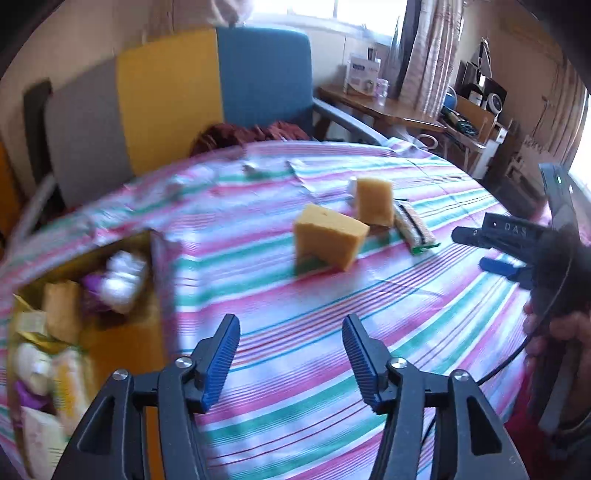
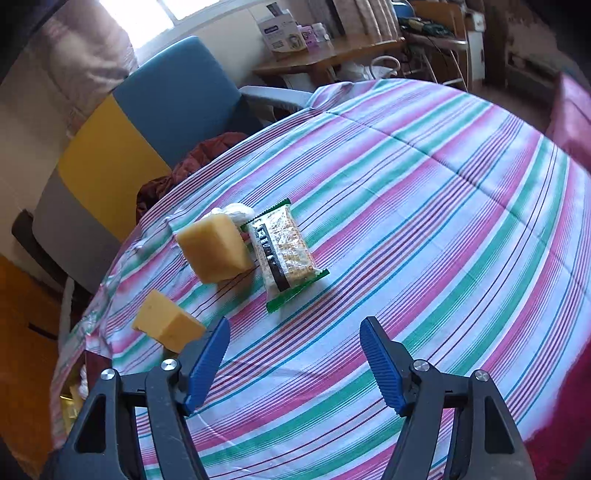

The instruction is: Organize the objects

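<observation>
Our left gripper (image 1: 291, 354) open, our right gripper (image 2: 295, 360) open, both empty above the striped tablecloth (image 2: 424, 221), two sponges (image 2: 214, 247) beside a snack packet (image 2: 284, 254), box (image 1: 155, 258) at left

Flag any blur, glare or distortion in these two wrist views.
Left wrist: motion blur smears the box at left; sponges softer; window blown out. Right wrist: sharper, snack packet legible; window overexposed. Both: fisheye curves the striped tablecloth.

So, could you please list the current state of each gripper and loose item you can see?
Left gripper: open, empty.
Right gripper: open, empty.
Nearer yellow sponge block: tilted on striped tablecloth.
Farther yellow sponge block: standing on edge.
Green-edged snack packet: lying flat, sealed.
Yellow cardboard box: open, partly filled.
</observation>
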Tool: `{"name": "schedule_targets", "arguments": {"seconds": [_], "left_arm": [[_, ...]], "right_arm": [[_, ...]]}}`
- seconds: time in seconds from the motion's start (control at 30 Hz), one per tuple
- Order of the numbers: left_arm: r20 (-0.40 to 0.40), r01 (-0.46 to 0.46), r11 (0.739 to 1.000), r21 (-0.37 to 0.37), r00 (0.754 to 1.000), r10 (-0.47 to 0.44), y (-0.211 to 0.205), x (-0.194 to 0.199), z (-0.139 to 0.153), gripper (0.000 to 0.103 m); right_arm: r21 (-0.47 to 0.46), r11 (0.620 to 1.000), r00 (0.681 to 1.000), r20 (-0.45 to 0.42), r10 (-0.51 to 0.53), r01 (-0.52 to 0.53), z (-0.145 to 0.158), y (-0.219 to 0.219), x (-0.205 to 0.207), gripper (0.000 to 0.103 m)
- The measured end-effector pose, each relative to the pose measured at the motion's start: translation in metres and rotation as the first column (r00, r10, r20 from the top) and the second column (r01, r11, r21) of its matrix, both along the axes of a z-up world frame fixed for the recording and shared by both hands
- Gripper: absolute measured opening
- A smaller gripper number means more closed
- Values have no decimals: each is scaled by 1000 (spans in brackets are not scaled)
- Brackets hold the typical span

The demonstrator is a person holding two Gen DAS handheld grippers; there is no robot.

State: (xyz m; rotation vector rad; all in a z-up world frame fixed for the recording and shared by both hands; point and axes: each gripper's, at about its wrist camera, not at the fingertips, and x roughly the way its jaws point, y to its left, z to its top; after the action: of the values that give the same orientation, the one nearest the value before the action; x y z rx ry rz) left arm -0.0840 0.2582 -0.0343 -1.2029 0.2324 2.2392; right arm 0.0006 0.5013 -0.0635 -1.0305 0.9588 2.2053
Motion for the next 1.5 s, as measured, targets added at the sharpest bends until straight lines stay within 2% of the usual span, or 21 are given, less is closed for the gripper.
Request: {"name": "schedule_targets", "arguments": {"seconds": [0.07, 0.23, 0.43, 0.63, 0.83, 0.87, 0.9, 0.93, 1.03, 1.07, 1.1, 1.23, 1.5], "left_arm": [[74, -16, 999, 40, 997, 13, 5, -10, -7, 67], [180, -59, 991, 119, 983, 36, 23, -29, -17, 72], [245, -132, 978, 162, 965, 89, 51, -58, -24, 78], [310, -248, 958, 146, 931, 193, 74, -91, -42, 84], [303, -286, 955, 81, 920, 250, 101, -110, -56, 87], [310, -277, 959, 55, 918, 248, 106, -113, -62, 85], [313, -270, 963, 23, 916, 250, 109, -115, -69, 79], [321, -264, 964, 26, 916, 242, 108, -114, -74, 77], [318, -226, 971, 82, 929, 190, 98, -107, -70, 61], [324, -212, 972, 103, 931, 168, 95, -104, -68, 52], [316, -199, 974, 109, 936, 156, 91, -99, -64, 49], [218, -116, 990, 78, 971, 97, 75, -73, -52, 47], [161, -23, 998, 62, 987, 13, 31, -16, -41, 47]], "right_arm": [[-24, 1000, 1000, -12, -6, 6, -1, 2, 1, 75], [-60, 998, 1000, -29, -8, 6, -2, 3, 1, 76], [-90, 996, 999, -46, -6, 2, -3, 4, 3, 77], [-116, 993, 998, -61, -8, 1, -5, 6, 4, 78], [-125, 992, 999, -54, 5, -12, -7, 5, 2, 78], [-126, 992, 999, -53, 9, -15, -7, 5, 1, 78], [-126, 992, 999, -50, 9, -16, -8, 5, 1, 78], [-124, 992, 999, -48, 8, -14, -8, 5, 1, 78], [-112, 994, 999, -43, 5, -10, -9, 5, 2, 78], [-106, 994, 999, -42, 5, -9, -8, 5, 2, 78], [-102, 995, 999, -42, 7, -11, -8, 5, 1, 78], [-90, 996, 999, -37, 10, -13, -7, 3, 0, 78], [-52, 999, 1000, 2, 4, -4, -9, 3, -1, 78]]}}
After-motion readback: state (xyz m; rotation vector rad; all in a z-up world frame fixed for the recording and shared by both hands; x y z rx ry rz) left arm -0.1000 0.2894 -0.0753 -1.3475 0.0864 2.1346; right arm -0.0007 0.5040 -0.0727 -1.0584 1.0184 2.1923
